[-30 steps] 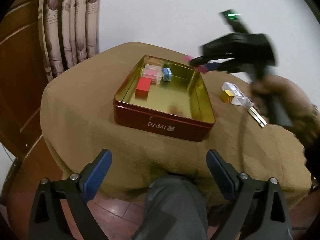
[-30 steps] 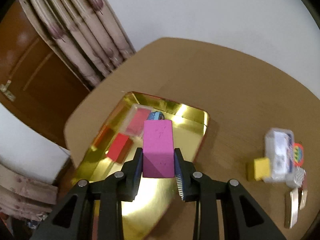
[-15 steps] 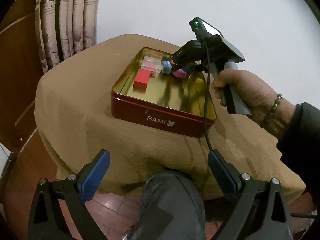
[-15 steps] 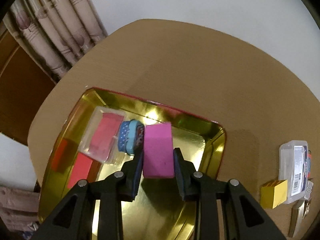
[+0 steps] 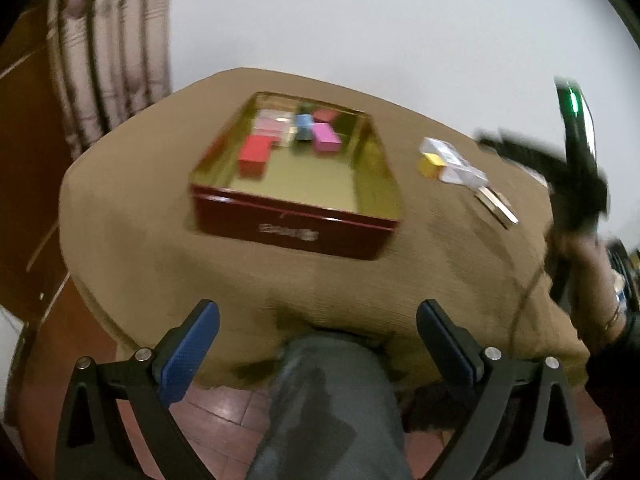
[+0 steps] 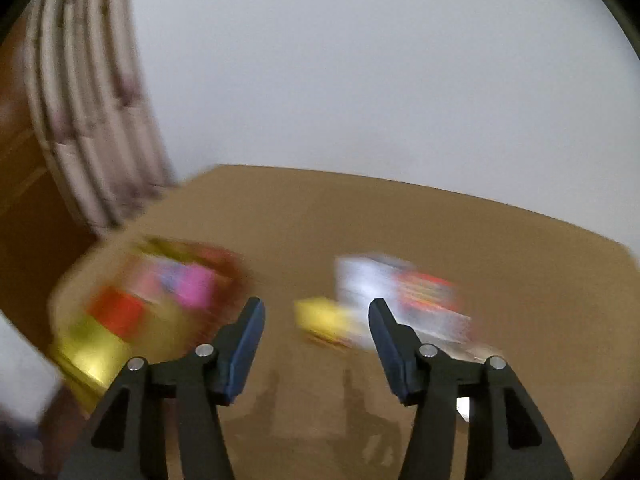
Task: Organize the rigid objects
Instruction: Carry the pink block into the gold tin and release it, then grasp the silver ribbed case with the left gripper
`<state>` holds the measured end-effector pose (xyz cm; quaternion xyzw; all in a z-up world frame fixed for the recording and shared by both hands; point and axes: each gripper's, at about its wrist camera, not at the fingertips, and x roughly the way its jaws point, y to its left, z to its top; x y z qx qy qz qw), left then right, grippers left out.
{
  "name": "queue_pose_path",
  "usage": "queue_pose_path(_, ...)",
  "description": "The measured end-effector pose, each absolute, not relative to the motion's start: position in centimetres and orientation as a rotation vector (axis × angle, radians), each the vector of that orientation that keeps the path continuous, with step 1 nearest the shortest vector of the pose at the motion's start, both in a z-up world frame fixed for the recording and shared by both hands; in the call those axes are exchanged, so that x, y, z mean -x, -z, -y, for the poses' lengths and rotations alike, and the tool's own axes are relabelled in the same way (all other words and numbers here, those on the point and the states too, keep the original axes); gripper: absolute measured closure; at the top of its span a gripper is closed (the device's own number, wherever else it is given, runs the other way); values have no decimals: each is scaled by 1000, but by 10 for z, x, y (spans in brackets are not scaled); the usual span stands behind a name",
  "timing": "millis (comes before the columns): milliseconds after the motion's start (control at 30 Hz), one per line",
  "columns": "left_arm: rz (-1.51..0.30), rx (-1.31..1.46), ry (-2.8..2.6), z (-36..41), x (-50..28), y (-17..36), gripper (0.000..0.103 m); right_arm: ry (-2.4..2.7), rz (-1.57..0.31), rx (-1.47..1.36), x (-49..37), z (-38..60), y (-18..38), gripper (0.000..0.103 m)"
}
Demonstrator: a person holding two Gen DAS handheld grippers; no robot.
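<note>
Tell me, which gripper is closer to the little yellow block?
Right. The right gripper, jaws opening and empty, points straight at the yellow block. The left gripper hangs off the table's near edge, farther from it.

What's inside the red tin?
Inside the red tin lie a red block, a pink block, a blue thing and a clear box. Too blurry for more.

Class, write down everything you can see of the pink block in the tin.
The pink block is a plain, matte, solid-looking rectangular block in bright magenta. It lies flat on the gold floor of the red tin, towards the far right corner, its long side running front to back. Nothing grips it. A small blue piece sits right beside it on the left; blur hides whether they touch. No markings show.
</note>
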<state>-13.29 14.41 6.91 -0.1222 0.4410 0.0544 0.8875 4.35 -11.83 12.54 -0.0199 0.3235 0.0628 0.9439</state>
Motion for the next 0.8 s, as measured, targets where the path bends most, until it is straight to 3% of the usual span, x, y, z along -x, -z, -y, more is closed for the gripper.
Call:
queue_pose_path(333, -846, 14, 124, -48, 62, -103, 4, 232, -738, 44, 13, 314, -83, 48)
queue_pose_path(800, -1184, 317, 134, 58, -111, -51, 6, 137, -697, -208, 41, 366, -71, 46)
